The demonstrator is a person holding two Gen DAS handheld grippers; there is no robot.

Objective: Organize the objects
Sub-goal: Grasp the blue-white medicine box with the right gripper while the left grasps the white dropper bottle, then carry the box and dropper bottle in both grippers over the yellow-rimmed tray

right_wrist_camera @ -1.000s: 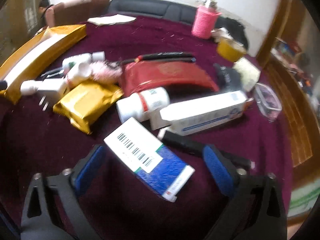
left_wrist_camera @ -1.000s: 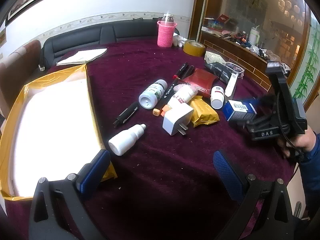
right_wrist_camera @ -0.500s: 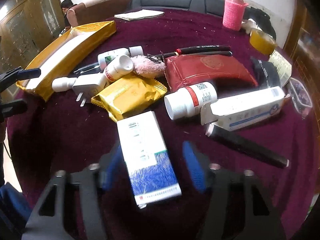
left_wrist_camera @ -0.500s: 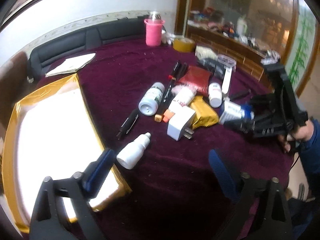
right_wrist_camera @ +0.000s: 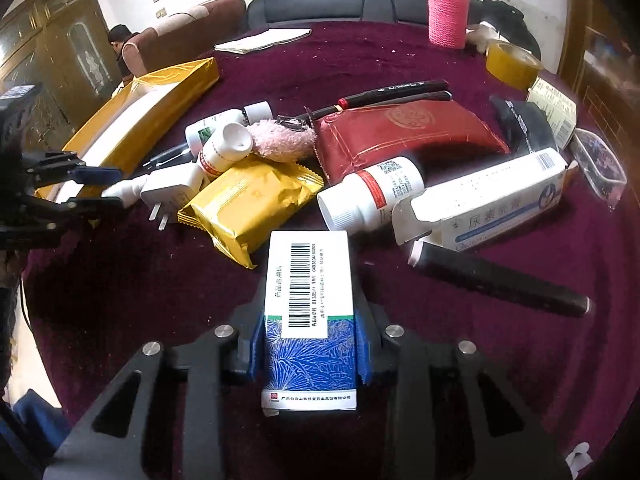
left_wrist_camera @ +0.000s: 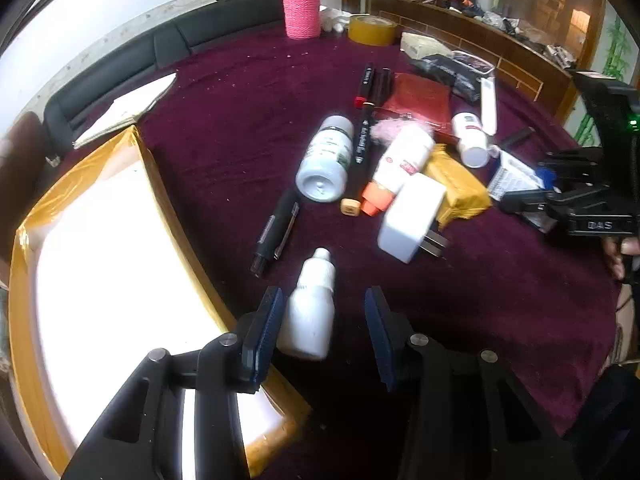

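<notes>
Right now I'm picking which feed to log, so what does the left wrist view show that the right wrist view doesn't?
Only the left wrist view shows the left tongs open around the white dropper bottle, and the black pen in full.

Only the right wrist view shows the right tongs shut on the blue medicine box, and a seated person.

Both show the gold box, white plug, gold packet and pink cup.

The tabletop (right_wrist_camera: pixel 120 300) is deep maroon velvet; the medicine box (right_wrist_camera: pixel 310 320) is white with a black barcode above a blue leaf pattern; the dropper bottle (left_wrist_camera: pixel 310 316) is plain white; the snack packet (right_wrist_camera: pixel 250 204) is gold foil; the pouch (right_wrist_camera: pixel 400 136) is red; the cup sleeve (right_wrist_camera: pixel 447 18) is knitted pink; the tray (left_wrist_camera: pixel 24 240) is yellow-edged with a white inside; the fingers (left_wrist_camera: pixel 266 334) are blue-padded.
</notes>
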